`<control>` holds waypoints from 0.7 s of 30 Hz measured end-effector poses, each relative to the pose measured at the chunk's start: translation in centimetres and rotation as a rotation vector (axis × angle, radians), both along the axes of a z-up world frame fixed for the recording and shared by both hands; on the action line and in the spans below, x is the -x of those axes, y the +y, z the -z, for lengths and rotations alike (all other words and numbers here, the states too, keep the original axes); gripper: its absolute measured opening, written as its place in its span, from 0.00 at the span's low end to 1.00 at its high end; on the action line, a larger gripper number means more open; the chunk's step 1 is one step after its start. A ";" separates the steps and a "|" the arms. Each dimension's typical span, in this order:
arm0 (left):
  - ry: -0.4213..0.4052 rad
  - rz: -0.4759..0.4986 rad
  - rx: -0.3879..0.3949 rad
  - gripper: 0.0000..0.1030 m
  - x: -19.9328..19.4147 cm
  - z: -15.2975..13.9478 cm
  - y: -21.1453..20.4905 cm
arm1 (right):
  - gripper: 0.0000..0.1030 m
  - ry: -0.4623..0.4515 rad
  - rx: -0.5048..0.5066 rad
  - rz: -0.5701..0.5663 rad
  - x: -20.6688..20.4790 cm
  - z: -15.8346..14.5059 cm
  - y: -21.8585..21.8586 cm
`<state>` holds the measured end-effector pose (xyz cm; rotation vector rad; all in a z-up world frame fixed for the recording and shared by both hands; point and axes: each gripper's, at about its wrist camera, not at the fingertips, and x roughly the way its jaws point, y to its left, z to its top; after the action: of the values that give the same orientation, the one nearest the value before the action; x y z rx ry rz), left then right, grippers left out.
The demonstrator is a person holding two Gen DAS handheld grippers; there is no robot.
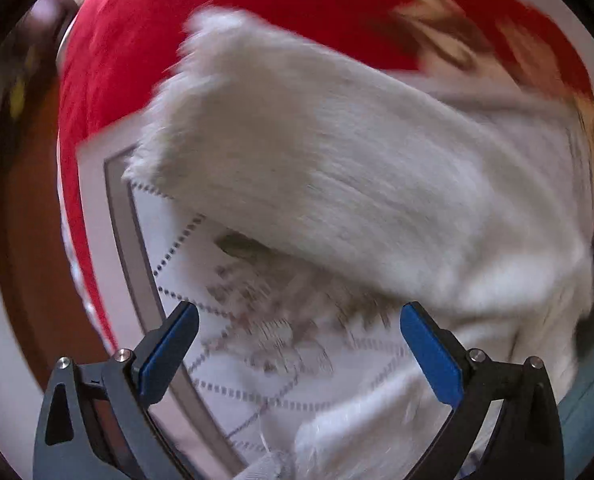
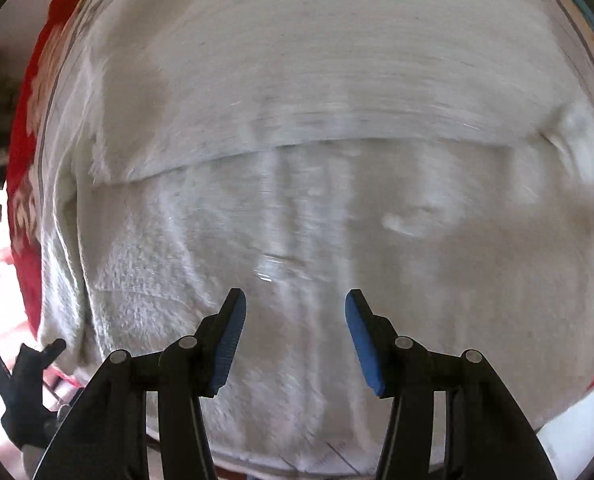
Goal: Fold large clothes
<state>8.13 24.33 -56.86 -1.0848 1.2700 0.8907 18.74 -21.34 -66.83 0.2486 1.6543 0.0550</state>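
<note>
A white fluffy garment (image 1: 337, 168) lies spread over a white mat with dotted lines (image 1: 233, 360) on a red cloth (image 1: 217, 20). In the left wrist view a furry sleeve or flap reaches up toward the far left. My left gripper (image 1: 299, 316) is open and empty, just above the mat near the garment's edge. In the right wrist view the same garment (image 2: 317, 120) fills the frame, with a fold edge (image 2: 297, 148) running across it. My right gripper (image 2: 295, 304) is open and empty, close above the garment.
The red cloth (image 2: 25, 140) with a pale pattern shows along the left in the right wrist view. A dark gripper part (image 2: 25, 384) shows at lower left. A brown floor (image 1: 29, 240) lies beyond the table's left edge. The frames are motion-blurred.
</note>
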 end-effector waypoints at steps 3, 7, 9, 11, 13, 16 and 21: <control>-0.053 -0.139 0.045 0.98 1.3 1.8 2.3 | 0.52 -0.002 0.004 -0.021 0.0 1.0 2.6; -0.085 -0.226 0.018 0.98 1.2 1.9 4.5 | 0.52 -0.008 0.019 -0.040 -0.6 2.0 6.6; -0.093 -0.233 -0.037 0.97 0.1 1.3 5.8 | 0.52 -0.015 0.023 -0.037 -0.8 2.1 7.7; -0.080 -0.223 -0.082 0.82 -1.1 0.9 6.9 | 0.52 -0.022 0.029 -0.025 -1.7 2.8 10.9; -0.035 -0.189 -0.155 0.55 -2.9 0.4 7.7 | 0.52 -0.026 0.041 -0.007 -2.0 2.7 11.0; -0.009 -0.132 -0.221 0.18 -5.2 -0.4 8.2 | 0.52 -0.030 0.118 -0.005 -4.5 3.3 13.5; -0.005 0.046 -0.413 0.12 -9.9 -5.6 7.2 | 0.70 -0.123 0.314 -0.053 -6.3 1.3 13.6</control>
<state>18.05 31.50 -51.21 -0.7278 1.0412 1.0578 25.02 -7.71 -68.15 -0.0376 1.5221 -0.1465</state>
